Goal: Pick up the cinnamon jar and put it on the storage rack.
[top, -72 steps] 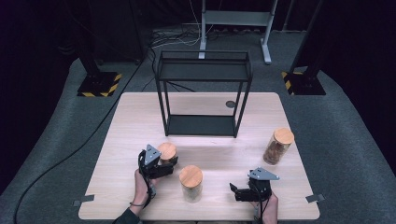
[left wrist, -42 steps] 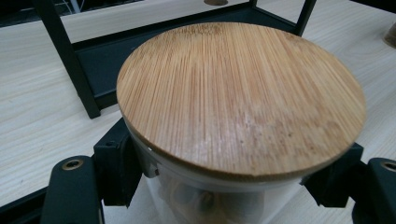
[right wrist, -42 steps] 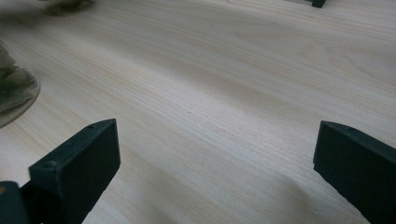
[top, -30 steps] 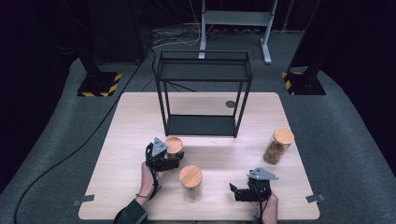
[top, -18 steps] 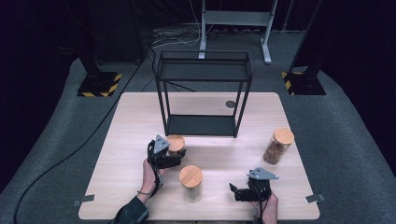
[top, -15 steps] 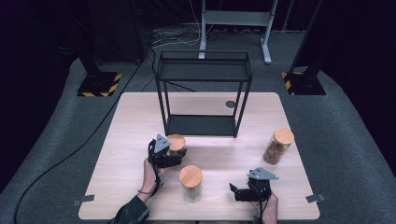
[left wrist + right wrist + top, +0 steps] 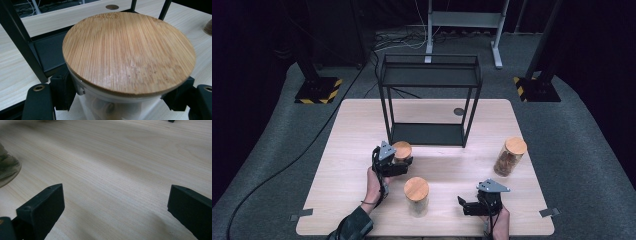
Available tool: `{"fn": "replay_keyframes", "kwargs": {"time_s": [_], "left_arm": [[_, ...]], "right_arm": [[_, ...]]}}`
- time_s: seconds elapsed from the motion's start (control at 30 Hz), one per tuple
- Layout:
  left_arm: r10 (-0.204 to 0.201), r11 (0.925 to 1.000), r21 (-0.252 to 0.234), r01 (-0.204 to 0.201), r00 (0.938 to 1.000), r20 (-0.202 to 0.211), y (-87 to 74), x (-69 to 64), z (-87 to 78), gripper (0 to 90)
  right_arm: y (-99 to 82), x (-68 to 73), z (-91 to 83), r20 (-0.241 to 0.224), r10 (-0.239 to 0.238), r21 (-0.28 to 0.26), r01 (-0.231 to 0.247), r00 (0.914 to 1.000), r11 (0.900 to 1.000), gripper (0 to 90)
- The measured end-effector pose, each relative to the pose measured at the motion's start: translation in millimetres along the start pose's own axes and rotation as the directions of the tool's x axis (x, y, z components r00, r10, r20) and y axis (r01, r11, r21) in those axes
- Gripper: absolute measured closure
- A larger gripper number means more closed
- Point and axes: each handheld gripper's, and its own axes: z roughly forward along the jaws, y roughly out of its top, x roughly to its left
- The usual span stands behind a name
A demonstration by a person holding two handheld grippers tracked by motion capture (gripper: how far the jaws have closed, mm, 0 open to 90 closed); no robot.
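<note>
Bright tabletop, dark surroundings, soft focus

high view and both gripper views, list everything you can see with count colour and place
jars: 3, clear glass with round bamboo lids; one held in front of the rack, one at the near middle of the table, one with brown contents at the right
rack: 1, black metal, two shelves, back middle of the table
table: 1, pale wood, with a dark round hole near the far edge
stand bases: 2, black with yellow stripes, on the grey floor left and right
left tongs: 1, black, shut on the held jar below its lid
right tongs: 1, black, open, low over bare table at the near right
</note>
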Motion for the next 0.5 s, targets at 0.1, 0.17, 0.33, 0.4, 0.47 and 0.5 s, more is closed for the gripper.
{"fn": "replay_keyframes", "kwargs": {"time_s": [0.1, 0.17, 0.33, 0.4, 0.47, 0.5], "left_arm": [[0.003, 1.0000, 0.002, -0.003, 1.0000, 0.001, 1.3, 0.1, 1.4, 25.5], [0.000, 1.0000, -0.001, 0.000, 1.0000, 0.002, 2.0, 0.2, 2.2, 25.5], [-0.009, 1.0000, 0.003, 0.009, 0.9999, 0.005, 5.2, 2.1, 4.5, 25.5], [-0.008, 1.0000, 0.002, 0.008, 0.9999, 0.006, 6.2, 2.3, 4.8, 25.5], [-0.006, 1.0000, 0.000, 0.006, 1.0000, 0.005, 9.0, 2.4, 5.6, 25.5], [-0.006, 1.0000, 0.000, 0.006, 1.0000, 0.005, 9.0, 2.4, 5.6, 25.5]], "right_arm": [[0.1, 0.0, 0.1, 0.001, 0.000, 0.001, 0.000, 1.0000, 1.0000, 0.2], [0.0, -0.1, 0.1, 0.000, 0.000, 0.001, 0.000, 1.0000, 1.0000, 0.2], [0.1, 0.1, 0.3, 0.001, -0.001, 0.003, 0.001, 1.0000, 1.0000, 0.1], [0.1, 0.2, 0.3, 0.002, -0.001, 0.003, 0.001, 1.0000, 1.0000, 0.1], [0.2, 0.3, 0.4, 0.004, -0.003, 0.005, 0.003, 1.0000, 1.0000, 0.2], [0.2, 0.3, 0.4, 0.004, -0.003, 0.005, 0.003, 1.0000, 1.0000, 0.2]]}}
